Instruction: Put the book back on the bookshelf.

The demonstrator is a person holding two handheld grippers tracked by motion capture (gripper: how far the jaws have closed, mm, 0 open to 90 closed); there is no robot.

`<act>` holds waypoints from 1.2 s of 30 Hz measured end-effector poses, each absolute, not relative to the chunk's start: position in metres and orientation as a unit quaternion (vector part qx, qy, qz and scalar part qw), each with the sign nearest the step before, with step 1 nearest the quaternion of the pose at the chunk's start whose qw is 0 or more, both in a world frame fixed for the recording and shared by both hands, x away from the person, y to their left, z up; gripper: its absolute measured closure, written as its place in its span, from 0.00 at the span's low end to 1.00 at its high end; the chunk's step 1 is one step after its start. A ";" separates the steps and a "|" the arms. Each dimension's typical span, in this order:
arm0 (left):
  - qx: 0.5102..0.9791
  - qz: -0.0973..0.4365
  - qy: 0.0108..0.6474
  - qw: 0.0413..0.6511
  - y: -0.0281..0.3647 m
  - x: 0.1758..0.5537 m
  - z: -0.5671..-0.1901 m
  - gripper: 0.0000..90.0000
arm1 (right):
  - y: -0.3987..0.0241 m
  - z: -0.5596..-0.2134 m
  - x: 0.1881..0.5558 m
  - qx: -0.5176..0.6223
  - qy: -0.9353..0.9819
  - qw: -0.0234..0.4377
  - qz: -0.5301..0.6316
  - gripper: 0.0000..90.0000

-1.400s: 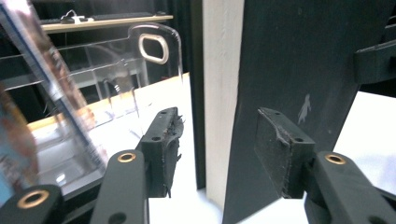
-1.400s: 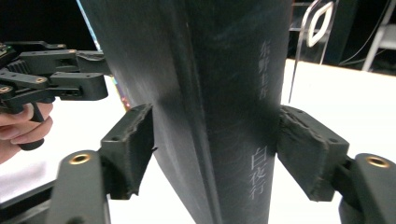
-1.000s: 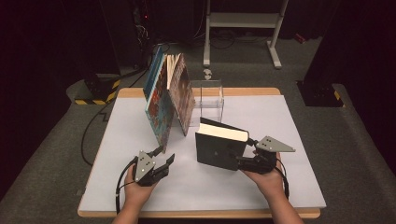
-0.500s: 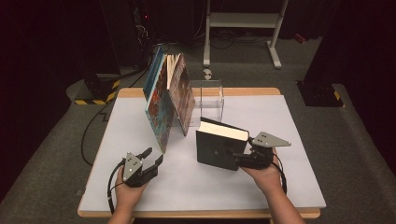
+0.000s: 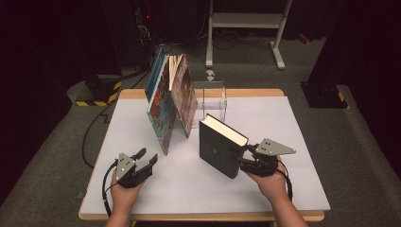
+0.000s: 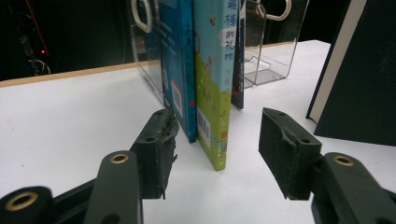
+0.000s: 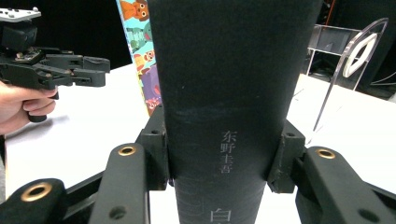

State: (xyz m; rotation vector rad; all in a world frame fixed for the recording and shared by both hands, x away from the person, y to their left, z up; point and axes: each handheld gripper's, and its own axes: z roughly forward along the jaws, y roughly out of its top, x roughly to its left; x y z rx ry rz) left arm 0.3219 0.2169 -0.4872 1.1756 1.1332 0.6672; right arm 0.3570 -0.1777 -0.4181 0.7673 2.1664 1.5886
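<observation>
Right gripper (image 7: 219, 172) has just been closing, now clamped on black book's (image 5: 218, 147) spine to keep it upright. Left gripper (image 5: 146, 160) jaws apart, empty, near leaning books (image 5: 170, 101).

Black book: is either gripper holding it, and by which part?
The right gripper clamps the black book across its spine; its jaws have just closed. The left gripper holds nothing.
</observation>
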 end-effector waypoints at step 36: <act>0.515 0.288 0.502 0.632 0.221 0.323 -0.490 0.51 | -0.164 -0.395 0.355 0.345 0.720 0.238 0.554 0.46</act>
